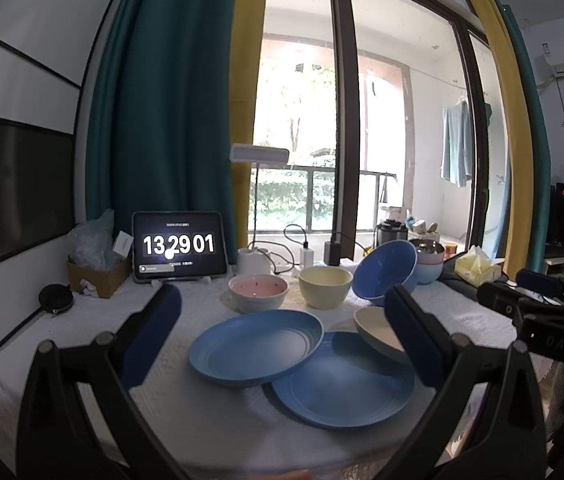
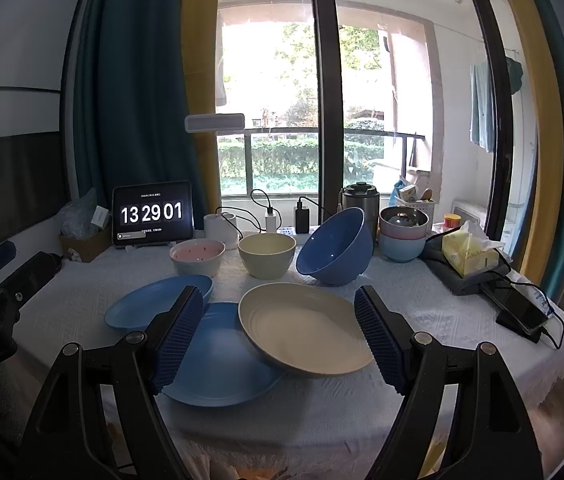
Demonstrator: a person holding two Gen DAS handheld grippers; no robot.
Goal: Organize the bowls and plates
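The likeliest trouble is the leaning crockery. The cream plate (image 2: 306,328) rests tilted with one edge on the flat blue plate (image 2: 217,356), and a nudge from a finger could tip it or skid it across the cloth. Behind the cream plate, the big blue bowl (image 2: 336,246) sits tipped on its side and could roll into the yellow bowl (image 2: 266,254) (it looks none too steady). A second blue plate (image 1: 255,346) overlaps the flat one's other edge.

The right gripper (image 2: 279,334) hovers above the worktop (image 2: 442,320) with jaws wide apart, framing the cream plate, touching nothing. The left gripper (image 1: 282,332) hangs likewise, spread and empty, aimed at the second blue plate.
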